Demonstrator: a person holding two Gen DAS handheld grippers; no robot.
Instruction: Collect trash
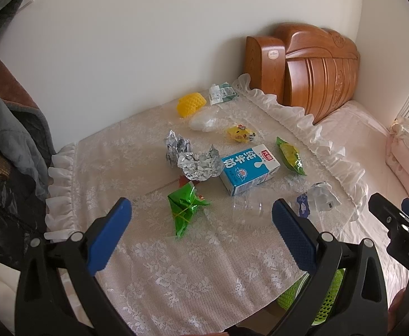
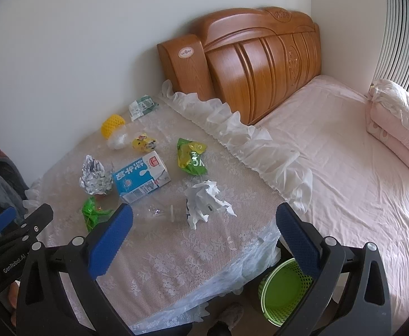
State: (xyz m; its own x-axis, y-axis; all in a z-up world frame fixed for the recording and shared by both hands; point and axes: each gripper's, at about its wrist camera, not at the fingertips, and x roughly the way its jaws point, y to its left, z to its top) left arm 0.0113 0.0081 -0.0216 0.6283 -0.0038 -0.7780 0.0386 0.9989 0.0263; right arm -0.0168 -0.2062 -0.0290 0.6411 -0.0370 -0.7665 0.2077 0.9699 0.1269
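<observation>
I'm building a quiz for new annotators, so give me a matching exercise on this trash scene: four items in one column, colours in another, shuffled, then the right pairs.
Items:
1. milk carton
2. foam fruit net
3. waste basket
4. crumpled foil

Colours:
A. silver
B. green
C. blue and white
D. yellow

Pairs: 1-C, 2-D, 3-B, 4-A

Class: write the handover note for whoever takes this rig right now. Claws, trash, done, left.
Left claw: open, empty, above the table's near side.
Right claw: open, empty, beside it.
Trash on the lace-covered table: milk carton, crumpled foil, crumpled paper, clear plastic bottle, green wrappers, yellow foam net.
Green basket: on the floor by the table, looks empty.
Done: nothing. Left: everything.
</observation>
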